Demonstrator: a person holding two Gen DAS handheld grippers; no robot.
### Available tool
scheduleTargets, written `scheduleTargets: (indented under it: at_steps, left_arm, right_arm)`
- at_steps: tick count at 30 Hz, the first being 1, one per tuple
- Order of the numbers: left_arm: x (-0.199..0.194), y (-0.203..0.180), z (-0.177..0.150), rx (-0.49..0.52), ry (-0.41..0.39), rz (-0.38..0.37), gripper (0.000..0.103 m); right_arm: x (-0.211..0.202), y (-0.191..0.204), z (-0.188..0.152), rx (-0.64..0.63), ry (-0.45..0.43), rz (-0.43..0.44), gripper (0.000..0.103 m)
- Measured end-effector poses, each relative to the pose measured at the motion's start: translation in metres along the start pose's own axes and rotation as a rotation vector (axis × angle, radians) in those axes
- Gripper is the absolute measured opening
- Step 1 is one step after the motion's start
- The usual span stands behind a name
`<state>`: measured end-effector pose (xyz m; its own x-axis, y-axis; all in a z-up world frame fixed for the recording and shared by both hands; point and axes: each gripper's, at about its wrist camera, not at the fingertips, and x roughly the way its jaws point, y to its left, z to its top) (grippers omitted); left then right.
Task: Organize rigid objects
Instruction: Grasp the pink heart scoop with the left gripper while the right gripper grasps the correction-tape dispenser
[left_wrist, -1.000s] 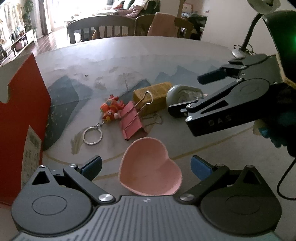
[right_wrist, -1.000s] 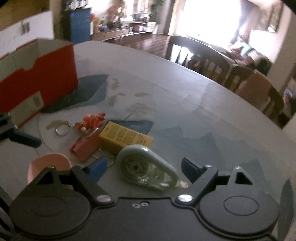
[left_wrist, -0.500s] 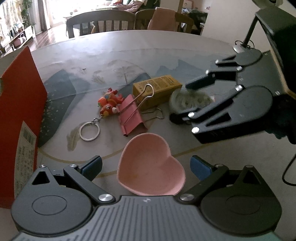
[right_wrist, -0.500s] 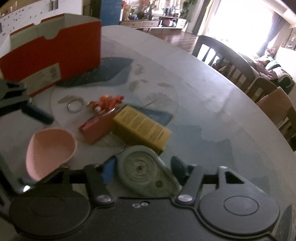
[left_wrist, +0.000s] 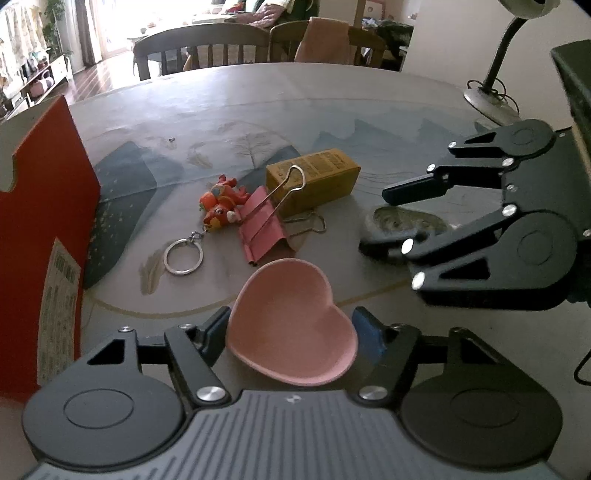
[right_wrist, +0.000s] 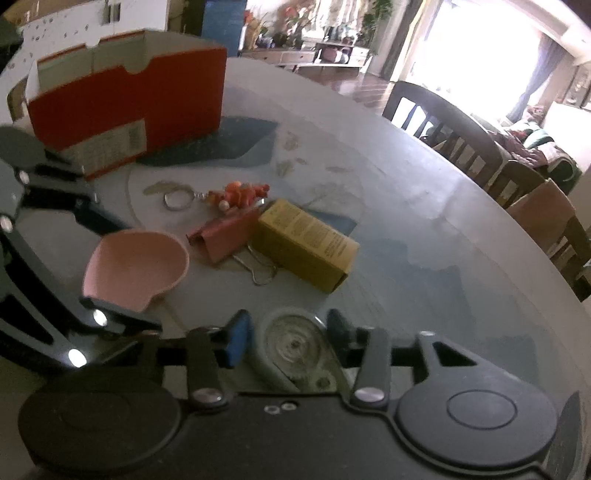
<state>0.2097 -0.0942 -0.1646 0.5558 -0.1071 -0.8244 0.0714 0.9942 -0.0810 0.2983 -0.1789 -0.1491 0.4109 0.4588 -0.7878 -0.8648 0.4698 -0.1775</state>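
— Fingers first: how do they stand on the left gripper (left_wrist: 290, 326)?

— Blue pads (left_wrist: 364, 332) sit on either side of the pink heart-shaped plastic dish (left_wrist: 291, 325), the jaws closing on it and already touching its rim on both sides. The tool points steeply down at the round glass-topped table (left_wrist: 332, 103).

— And the right gripper (right_wrist: 288, 338)?

— Also angled down, jaws closing around the grey teardrop-shaped correction-tape dispenser (right_wrist: 295, 350), which lies flat between them; whether the pads press it yet I cannot tell (the frame is blurred).

— Where is everything relative to the dish?

— Just beyond it lies the pink metal binder clip (left_wrist: 262, 225), touching the yellow cardboard box (left_wrist: 314, 177) behind. The orange figurine keyring (left_wrist: 218, 212) is beyond and left of the dish. The dispenser is to its right, the red open cardboard carton (left_wrist: 40, 229) well to its left.
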Motion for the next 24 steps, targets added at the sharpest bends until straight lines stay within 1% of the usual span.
scheduleTargets:
  at_steps: [2, 3, 4, 5, 8, 9, 10, 11, 12, 16, 20, 24]
  left_arm:
    - [-0.002, 0.001, -0.002, -0.005, 0.000, 0.003, 0.071]
    - [-0.002, 0.001, -0.003, -0.006, 0.001, 0.002, 0.071]
    - [-0.003, 0.001, -0.003, -0.005, 0.002, 0.004, 0.071]
    - [-0.004, 0.001, -0.004, -0.005, 0.001, 0.004, 0.071]
    - [-0.008, 0.000, -0.004, -0.003, -0.007, 0.006, 0.071]
    - [-0.009, 0.001, -0.004, -0.004, -0.008, 0.007, 0.071]
    - [-0.011, 0.001, -0.004, -0.005, -0.009, 0.008, 0.071]
    - [-0.012, 0.002, -0.005, -0.007, -0.010, 0.007, 0.071]
    - [-0.013, 0.002, -0.005, -0.010, -0.012, 0.007, 0.071]
    - [-0.020, 0.005, -0.006, -0.020, -0.023, 0.006, 0.071]
    - [-0.025, 0.005, -0.006, -0.030, -0.031, 0.001, 0.071]
    - [-0.029, 0.005, -0.005, -0.035, -0.038, -0.002, 0.071]
  right_arm:
    - [-0.004, 0.001, 0.001, 0.016, 0.001, 0.007, 0.028]
    - [-0.004, 0.004, 0.000, 0.004, 0.006, 0.010, 0.029]
    - [-0.005, 0.007, -0.001, -0.024, 0.008, 0.004, 0.032]
    - [-0.004, 0.010, -0.002, -0.047, 0.013, -0.006, 0.040]
    - [-0.005, 0.005, -0.003, -0.055, 0.022, 0.000, 0.045]
    - [-0.004, 0.001, -0.003, -0.056, 0.028, -0.002, 0.052]
    - [-0.003, -0.001, -0.003, -0.058, 0.033, 0.000, 0.056]
    - [-0.002, -0.004, -0.004, -0.059, 0.040, 0.009, 0.065]
    - [0.000, -0.007, -0.004, -0.060, 0.049, 0.021, 0.070]
    - [0.003, -0.014, -0.009, -0.066, 0.074, 0.050, 0.071]
    - [0.004, -0.022, -0.011, -0.006, 0.083, 0.088, 0.071]
    - [0.002, -0.026, -0.016, 0.060, 0.093, 0.141, 0.067]
